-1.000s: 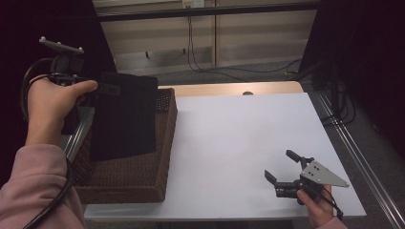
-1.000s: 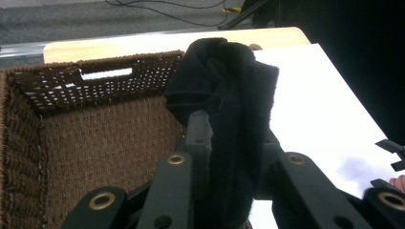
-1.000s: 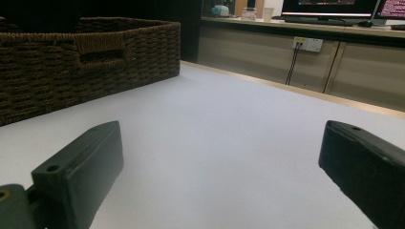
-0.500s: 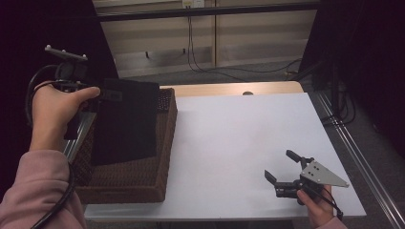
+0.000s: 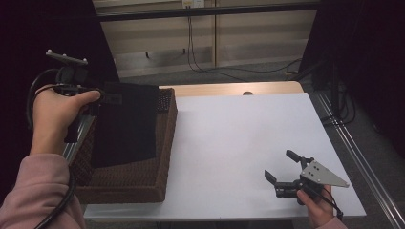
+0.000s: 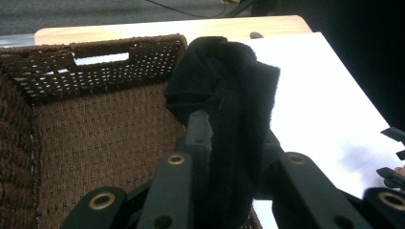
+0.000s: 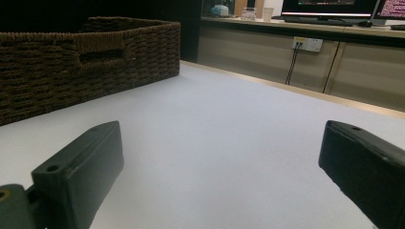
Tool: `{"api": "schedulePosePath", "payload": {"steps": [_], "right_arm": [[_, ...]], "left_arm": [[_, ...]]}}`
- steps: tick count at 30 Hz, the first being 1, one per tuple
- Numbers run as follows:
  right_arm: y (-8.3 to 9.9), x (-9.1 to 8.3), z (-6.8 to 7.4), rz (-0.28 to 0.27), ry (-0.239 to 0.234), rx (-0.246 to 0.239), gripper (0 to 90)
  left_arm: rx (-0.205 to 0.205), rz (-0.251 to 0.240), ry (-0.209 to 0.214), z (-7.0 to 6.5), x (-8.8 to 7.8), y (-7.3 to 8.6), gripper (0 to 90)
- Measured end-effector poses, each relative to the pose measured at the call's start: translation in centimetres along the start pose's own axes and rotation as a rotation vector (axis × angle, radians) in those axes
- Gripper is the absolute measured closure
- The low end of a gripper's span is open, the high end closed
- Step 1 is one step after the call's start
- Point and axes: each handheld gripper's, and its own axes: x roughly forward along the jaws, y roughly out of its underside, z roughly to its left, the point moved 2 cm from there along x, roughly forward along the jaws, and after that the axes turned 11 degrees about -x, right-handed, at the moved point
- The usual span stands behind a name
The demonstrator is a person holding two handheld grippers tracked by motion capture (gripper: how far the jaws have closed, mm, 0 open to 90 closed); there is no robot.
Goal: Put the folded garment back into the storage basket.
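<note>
Left gripper [image 5: 109, 98] raised over the woven basket [image 5: 165, 143], jaws pinched on a black cloth [image 5: 126, 126] that hangs down into the basket's mouth; in the left gripper view, the cloth [image 6: 234, 119] bunched between the two black jaws, folds rising above them, basket floor and far wall with a handle slot beyond. Right gripper [image 5: 285, 167] low at the near right corner of the table [image 5: 239, 133], jaws spread wide with nothing between them, held just above or on the white surface; cannot tell which. In the right gripper view, both jaws far apart at the bottom corners, bare white top between them, basket [image 7: 86, 62] well off to the left. One basket, one cloth, two grippers, two hands: left hand [image 5: 55, 112] wrapped round its gripper, right hand [image 5: 315, 207] at the table's near edge. Basket set along the table's left edge, its near corner close to the front edge. Broad open white surface between basket and right gripper, running back to the wooden strip at the far edge.
</note>
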Motion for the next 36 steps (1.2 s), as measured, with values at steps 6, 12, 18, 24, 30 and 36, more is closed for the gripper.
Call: {"api": "schedulePosePath", "payload": {"steps": [6,12,18,24,30,36], "right_arm": [[0.0,-0.1,0.0,0.010,0.001,-0.008,1.3],[0.0,0.0,0.0,-0.002,-0.002,-0.006,1.3],[0.0,0.0,0.0,-0.002,-0.004,-0.007,1.3],[0.1,-0.1,-0.1,0.014,-0.011,-0.034,1.3],[0.1,-0.1,-0.1,0.012,-0.017,-0.034,1.3],[0.1,0.0,-0.1,0.008,-0.020,-0.038,1.3]], "left_arm": [[0.000,0.004,0.001,0.0,0.4,0.4,75.3],[-0.001,0.013,0.007,0.2,0.9,0.8,75.4],[0.000,0.014,0.010,0.4,1.6,1.4,75.3],[-0.004,0.028,0.012,0.9,2.4,2.1,75.3],[-0.017,0.038,0.014,1.5,3.4,2.7,75.3],[-0.008,0.046,0.021,2.1,4.4,3.3,75.2]]}}
